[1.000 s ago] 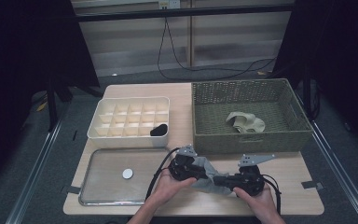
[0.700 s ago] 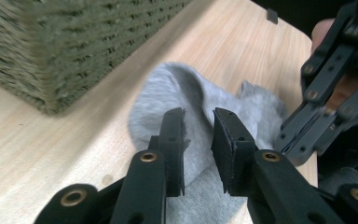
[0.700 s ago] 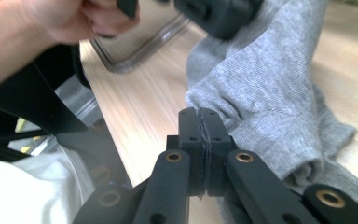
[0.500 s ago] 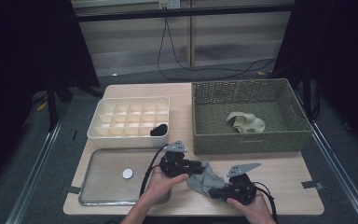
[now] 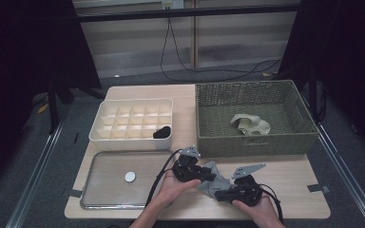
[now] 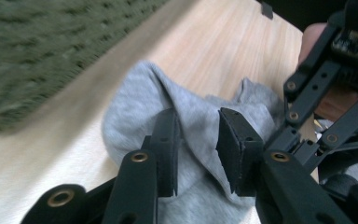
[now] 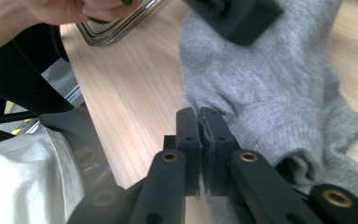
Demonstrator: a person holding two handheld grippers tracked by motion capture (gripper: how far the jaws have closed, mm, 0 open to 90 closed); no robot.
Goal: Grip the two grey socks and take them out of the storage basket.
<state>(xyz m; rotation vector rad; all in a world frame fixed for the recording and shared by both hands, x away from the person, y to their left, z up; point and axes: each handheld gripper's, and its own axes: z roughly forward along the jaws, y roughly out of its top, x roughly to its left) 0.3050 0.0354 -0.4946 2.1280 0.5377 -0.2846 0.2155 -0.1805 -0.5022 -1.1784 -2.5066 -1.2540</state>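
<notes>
Light wooden table (image 5: 294, 190), pale grain, standing in a dim room. Dark curtains hang at both sides; a pale panelled wall runs across the back with black cables (image 5: 171, 52) trailing down it to a grey floor. Tape tabs (image 5: 315, 188) mark the table's near corners.

On the table: a white divided organiser tray (image 5: 105, 127) at back left, one small black item (image 5: 162, 132) in its near right compartment. A green woven basket (image 5: 298, 141) at back right holds a beige sock (image 5: 250, 124). A clear lidded tray (image 5: 100, 190) at front left, a white round disc (image 5: 130, 176) at its middle.

Grey sock (image 5: 214, 176) lies crumpled on the bare wood near the front edge, just in front of the basket and right of the clear tray, between the two tools.

Left gripper (image 6: 196, 150): jaws parted, a fold of the grey sock rising between them; the left pad lies against the cloth, the right pad stands off it, so no real pinch. The jaws have just been opening.

Right gripper (image 7: 199, 140): jaws clenched on the sock's edge, the cloth squeezed thin between the pads. In the high view it sits at the sock's right end (image 5: 224, 192), the person's hand around it.
</notes>
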